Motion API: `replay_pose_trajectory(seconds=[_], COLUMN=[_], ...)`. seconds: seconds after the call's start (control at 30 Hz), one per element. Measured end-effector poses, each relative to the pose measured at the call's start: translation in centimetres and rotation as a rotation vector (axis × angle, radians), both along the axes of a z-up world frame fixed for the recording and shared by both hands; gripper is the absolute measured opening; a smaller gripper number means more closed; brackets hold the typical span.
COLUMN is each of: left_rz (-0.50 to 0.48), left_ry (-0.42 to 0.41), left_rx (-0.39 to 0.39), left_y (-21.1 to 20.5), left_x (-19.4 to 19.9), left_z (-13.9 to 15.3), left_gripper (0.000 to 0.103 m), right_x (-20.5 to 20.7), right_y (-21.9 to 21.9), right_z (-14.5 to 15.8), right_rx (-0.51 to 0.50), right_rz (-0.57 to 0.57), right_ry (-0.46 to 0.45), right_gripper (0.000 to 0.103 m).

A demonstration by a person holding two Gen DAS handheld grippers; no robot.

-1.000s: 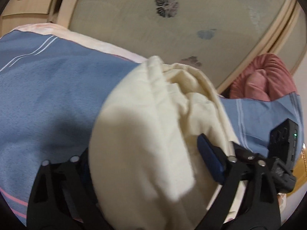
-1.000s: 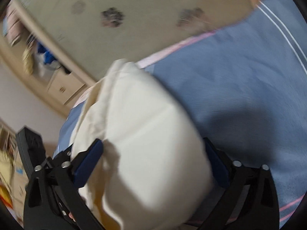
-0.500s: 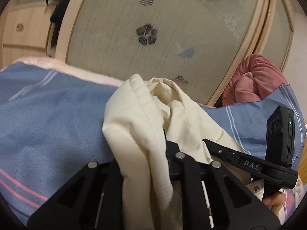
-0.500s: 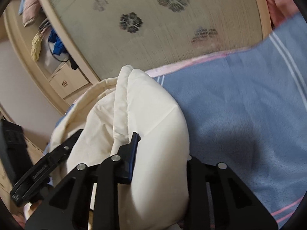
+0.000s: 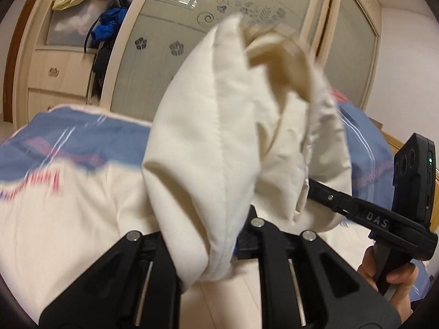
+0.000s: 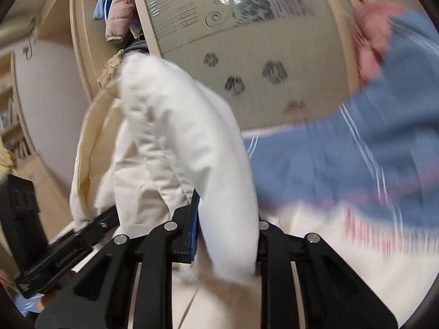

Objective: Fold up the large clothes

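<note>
A large cream padded garment (image 5: 219, 126) is bunched up and held in the air by both grippers. My left gripper (image 5: 208, 244) is shut on a thick fold of it. My right gripper (image 6: 227, 238) is shut on another fold of the same garment (image 6: 181, 148). The right gripper also shows at the right of the left wrist view (image 5: 365, 213), its fingers buried in the cloth. The left gripper shows at the lower left of the right wrist view (image 6: 63, 249). More cream cloth lies below on the bed (image 5: 68, 219).
A blue striped blanket (image 6: 356, 159) covers the bed behind the garment. A pink cushion (image 6: 370, 35) sits at its far end. A frosted sliding wardrobe door (image 5: 178, 27) with flower prints stands behind, with an open shelf of clothes (image 5: 90, 8) to its left.
Both grippers went from open around the garment to shut on it, then lifted it up off the blanket. The views have tilted upward and are motion-blurred.
</note>
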State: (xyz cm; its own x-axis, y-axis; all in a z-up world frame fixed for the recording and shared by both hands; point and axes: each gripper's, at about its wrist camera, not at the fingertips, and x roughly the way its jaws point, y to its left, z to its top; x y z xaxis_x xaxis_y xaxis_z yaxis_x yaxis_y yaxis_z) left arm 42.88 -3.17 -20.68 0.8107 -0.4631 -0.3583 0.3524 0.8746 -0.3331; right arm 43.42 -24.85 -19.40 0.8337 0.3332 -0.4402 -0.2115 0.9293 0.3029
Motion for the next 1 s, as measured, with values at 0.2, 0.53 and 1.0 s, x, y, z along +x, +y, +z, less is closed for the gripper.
replay_pose_trajectory(seconds=[0.2, 0.53, 1.0], left_rz=[-0.018, -0.017, -0.183], left_ry=[0.103, 0.07, -0.498], left_rx=[-0.007, 0.189, 0.663], left_y=[2.5, 1.6, -3.8], left_x=[-10.6, -13.5, -23.9], left_z=[-3.5, -1.6, 3.1], left_gripper=[0.014, 0.07, 0.101], right_x=[-11.0, -12.0, -22.1], right_y=[-0.6, -1.2, 3.6], right_z=[-5.1, -4.6, -1.1], right_rx=[0.094, 0.002, -0.475], right_rz=[0.04, 0.092, 0.286], right_ry=[0.038, 0.096, -0.327], right_gripper=[0.026, 0.055, 0.102])
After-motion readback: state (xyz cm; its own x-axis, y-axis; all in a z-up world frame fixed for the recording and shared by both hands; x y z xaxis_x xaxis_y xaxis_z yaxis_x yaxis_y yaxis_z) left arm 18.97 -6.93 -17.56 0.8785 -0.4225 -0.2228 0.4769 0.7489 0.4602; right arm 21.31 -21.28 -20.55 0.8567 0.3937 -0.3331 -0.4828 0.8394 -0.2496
